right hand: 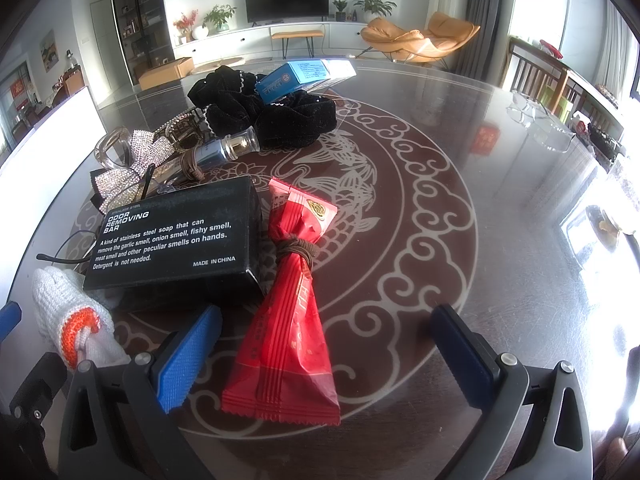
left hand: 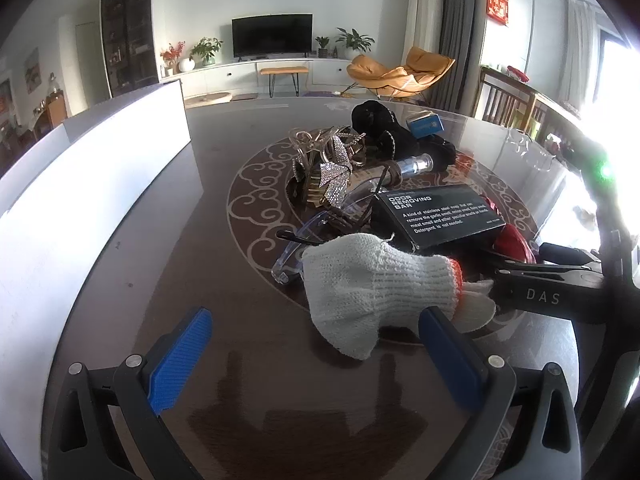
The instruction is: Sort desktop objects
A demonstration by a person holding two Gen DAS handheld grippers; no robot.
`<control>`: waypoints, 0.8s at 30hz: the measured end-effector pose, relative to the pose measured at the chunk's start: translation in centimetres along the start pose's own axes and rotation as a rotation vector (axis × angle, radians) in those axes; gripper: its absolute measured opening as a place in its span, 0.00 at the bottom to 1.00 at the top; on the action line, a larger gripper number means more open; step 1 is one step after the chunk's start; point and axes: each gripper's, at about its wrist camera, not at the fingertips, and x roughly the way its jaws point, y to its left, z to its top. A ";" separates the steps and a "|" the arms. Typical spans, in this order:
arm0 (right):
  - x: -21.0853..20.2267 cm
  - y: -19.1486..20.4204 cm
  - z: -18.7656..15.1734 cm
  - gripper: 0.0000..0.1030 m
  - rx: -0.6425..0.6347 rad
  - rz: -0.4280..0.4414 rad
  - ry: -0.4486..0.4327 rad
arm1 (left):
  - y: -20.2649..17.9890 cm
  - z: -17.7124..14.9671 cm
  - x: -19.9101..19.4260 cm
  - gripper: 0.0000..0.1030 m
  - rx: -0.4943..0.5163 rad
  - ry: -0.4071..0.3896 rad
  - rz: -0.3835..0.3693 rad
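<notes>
A pile of objects lies on the round dark table (left hand: 240,288). A white knit glove (left hand: 360,284) with an orange cuff lies between my left gripper's (left hand: 316,340) open blue fingers. Behind it are clear safety glasses (left hand: 316,220), a black odor-bar box (left hand: 440,212), a rhinestone bow clip (left hand: 336,176), a small bottle (left hand: 416,166), black velvet scrunchies (left hand: 376,120) and a blue box (left hand: 424,124). In the right wrist view a red packet (right hand: 292,320) tied with a brown hair band (right hand: 296,250) lies between my right gripper's (right hand: 328,344) open fingers, beside the black box (right hand: 172,236) and glove (right hand: 68,308).
A tall white box (left hand: 92,184) stands on the table's left side. A clear acrylic stand (right hand: 540,120) sits at the far right edge. Wooden chairs (right hand: 536,76) stand behind the table on the right. My right gripper's body (left hand: 560,288) shows at the right of the left wrist view.
</notes>
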 end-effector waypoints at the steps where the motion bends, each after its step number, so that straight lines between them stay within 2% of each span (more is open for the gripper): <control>1: 0.0 0.0 0.0 1.00 0.000 0.000 0.000 | 0.0 0.0 0.0 1.00 -0.001 0.000 0.000; 12: 0.0 0.0 0.0 1.00 0.000 0.000 0.000 | -1.0 -0.1 0.0 1.00 0.055 -0.008 0.028; 24: 0.0 0.0 0.0 1.00 0.000 0.000 0.000 | -0.8 -0.1 -0.1 1.00 0.035 -0.010 0.041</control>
